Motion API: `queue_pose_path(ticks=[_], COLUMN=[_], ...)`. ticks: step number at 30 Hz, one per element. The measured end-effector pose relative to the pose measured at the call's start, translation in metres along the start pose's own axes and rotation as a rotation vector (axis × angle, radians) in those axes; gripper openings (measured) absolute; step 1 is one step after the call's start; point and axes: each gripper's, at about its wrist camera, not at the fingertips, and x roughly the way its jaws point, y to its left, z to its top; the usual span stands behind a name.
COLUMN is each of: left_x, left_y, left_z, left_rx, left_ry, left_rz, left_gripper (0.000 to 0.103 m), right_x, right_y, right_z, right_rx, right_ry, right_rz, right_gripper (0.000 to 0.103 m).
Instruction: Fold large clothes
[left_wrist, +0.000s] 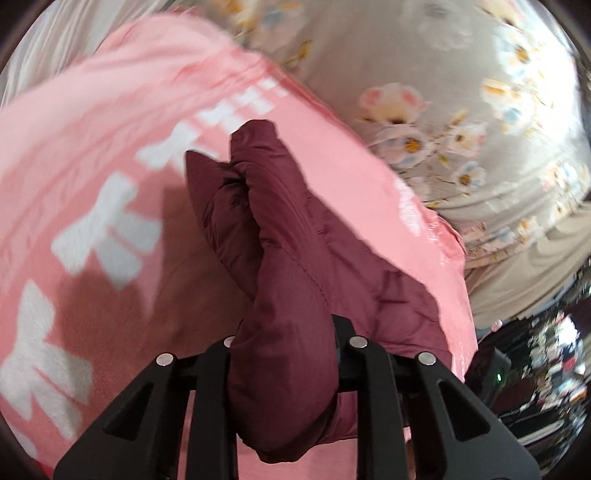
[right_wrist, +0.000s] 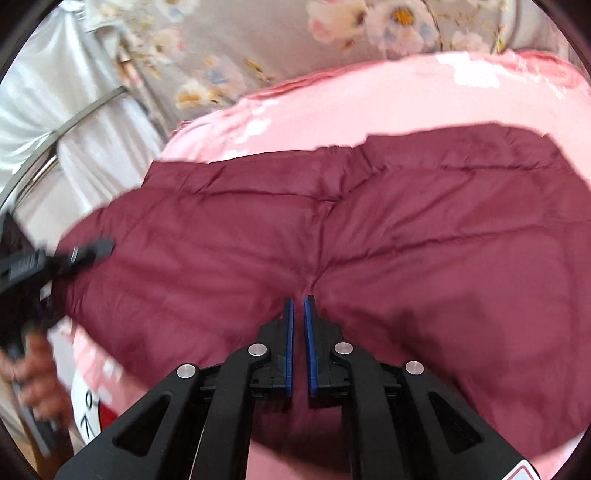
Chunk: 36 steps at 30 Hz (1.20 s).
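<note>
A maroon quilted jacket (right_wrist: 332, 240) lies spread on a pink blanket (right_wrist: 332, 110) with white bow prints. In the left wrist view a bunched fold of the jacket (left_wrist: 280, 277) fills my left gripper (left_wrist: 284, 354), which is shut on it and holds it above the blanket (left_wrist: 92, 184). My right gripper (right_wrist: 298, 306) hovers over the jacket's middle, its blue-padded fingers (right_wrist: 289, 332) almost together with a narrow gap and nothing between them. The left gripper (right_wrist: 88, 253) shows at the left edge of the right wrist view, at the jacket's left end.
A grey floral bedsheet (left_wrist: 461, 92) lies under the blanket. White fabric and a metal rail (right_wrist: 74, 122) are at the left. A hand (right_wrist: 37, 376) holds the left gripper's handle. Dark clutter (left_wrist: 546, 369) sits beyond the bed edge.
</note>
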Motion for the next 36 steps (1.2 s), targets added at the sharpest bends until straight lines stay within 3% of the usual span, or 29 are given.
queue_pose_path(ticks=[5,11,17,22,28,36], left_x=[-0.012,-0.013,0.000,0.025,0.077,0.140], left_y=[-0.050,-0.113,-0.164,-0.205,-0.241,-0.272], left_z=[-0.001,-0.017,-0.039,-0.064,-0.091,-0.128], left_rx=[0.116,0.278,0.395,0.491,0.568,0.634], left_ry=[-0.023,-0.019,0.011,0.081,0.191,0.307], left_rz=[-0.022,-0.046,-0.078,-0.124,-0.139,-0.094], left_gripper=[0.020,0.020,0.020,0.019,0.019,0.019], right_x=[-0.022,-0.003,0.008,0.007,-0.049,-0.143], right_y=[-0.006,-0.026,-0.036,-0.042,-0.068,-0.133], right_z=[-0.028,-0.037,-0.042,-0.045,-0.064,-0.093], right_rx=[-0.010,0.074,0.109,0.137,0.228,0.375], right_ry=[0.028,0.053,0.063,0.050,-0.044,-0.153], right_rz=[-0.007,0.063,0.118,0.149,0.207,0.059], right_gripper=[0.007,0.000,0.000,0.000,0.002,0.003])
